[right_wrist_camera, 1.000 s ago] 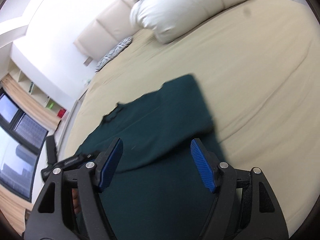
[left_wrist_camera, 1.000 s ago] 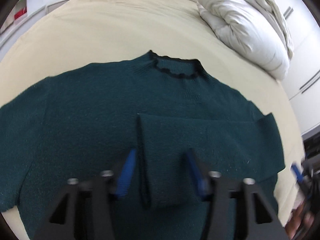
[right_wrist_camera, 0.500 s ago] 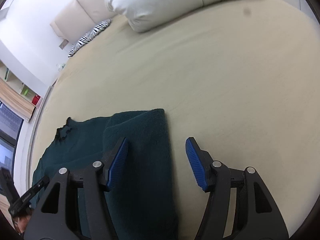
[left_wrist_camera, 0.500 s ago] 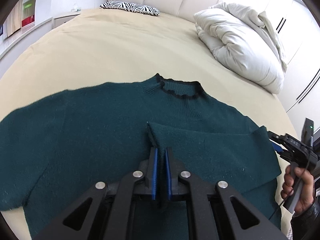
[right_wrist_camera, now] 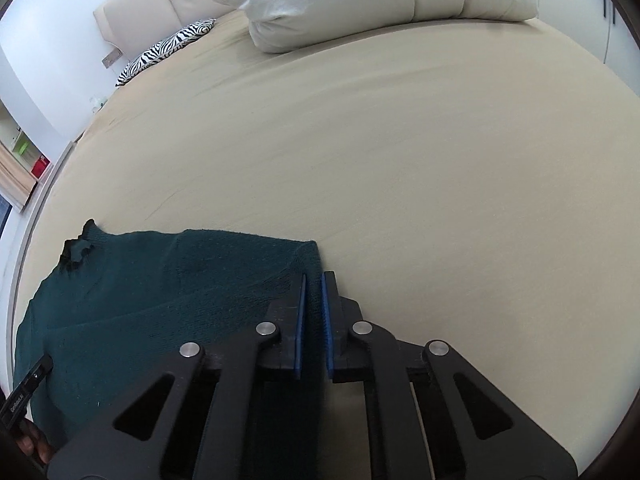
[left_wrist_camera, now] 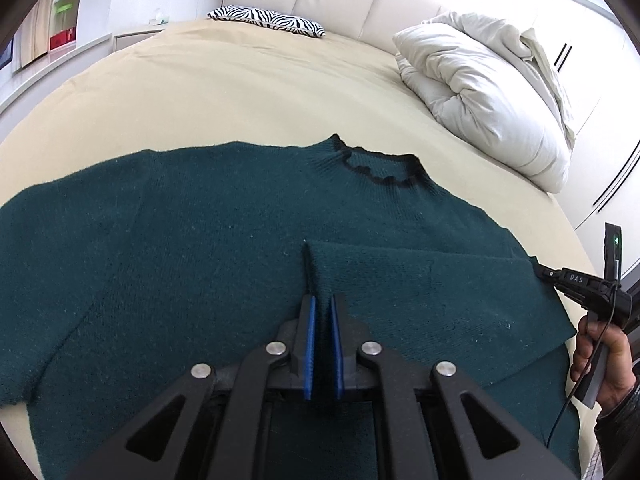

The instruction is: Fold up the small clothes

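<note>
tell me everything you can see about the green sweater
The green sweater is a dark teal knit with a black scalloped collar. It lies flat on the beige bed, one sleeve folded across its body. The left claw is shut on that sleeve's cuff end, and the right claw is shut on the fold at the sweater's outer edge.
</note>
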`<act>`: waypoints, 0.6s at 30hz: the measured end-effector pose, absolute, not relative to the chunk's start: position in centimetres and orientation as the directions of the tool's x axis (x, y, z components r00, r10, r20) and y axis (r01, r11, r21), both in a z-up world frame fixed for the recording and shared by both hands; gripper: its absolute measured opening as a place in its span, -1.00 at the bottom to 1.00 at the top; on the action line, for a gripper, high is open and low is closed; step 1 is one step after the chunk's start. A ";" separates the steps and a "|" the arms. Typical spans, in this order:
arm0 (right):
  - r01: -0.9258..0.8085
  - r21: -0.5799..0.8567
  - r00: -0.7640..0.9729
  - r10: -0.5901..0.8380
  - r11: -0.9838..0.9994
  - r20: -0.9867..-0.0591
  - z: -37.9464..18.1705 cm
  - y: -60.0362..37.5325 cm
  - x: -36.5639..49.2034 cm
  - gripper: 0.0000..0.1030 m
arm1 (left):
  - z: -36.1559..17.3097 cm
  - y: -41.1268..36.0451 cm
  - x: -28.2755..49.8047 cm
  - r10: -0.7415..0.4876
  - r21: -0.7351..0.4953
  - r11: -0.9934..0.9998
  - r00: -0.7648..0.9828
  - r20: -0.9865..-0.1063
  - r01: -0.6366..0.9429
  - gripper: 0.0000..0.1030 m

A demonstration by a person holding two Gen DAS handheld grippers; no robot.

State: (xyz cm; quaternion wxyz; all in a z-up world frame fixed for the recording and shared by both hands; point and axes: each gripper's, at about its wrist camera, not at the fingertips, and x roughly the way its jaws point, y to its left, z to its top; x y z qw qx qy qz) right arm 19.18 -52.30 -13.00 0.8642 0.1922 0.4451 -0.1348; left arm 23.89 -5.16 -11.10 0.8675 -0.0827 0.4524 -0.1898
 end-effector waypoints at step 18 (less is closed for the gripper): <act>0.381 0.341 0.607 0.046 0.860 -0.793 -11.5 -51.4 12.3 0.09 | -10.8 -5.4 24.9 -0.390 -0.282 0.919 0.540 -0.746 0.275 -0.85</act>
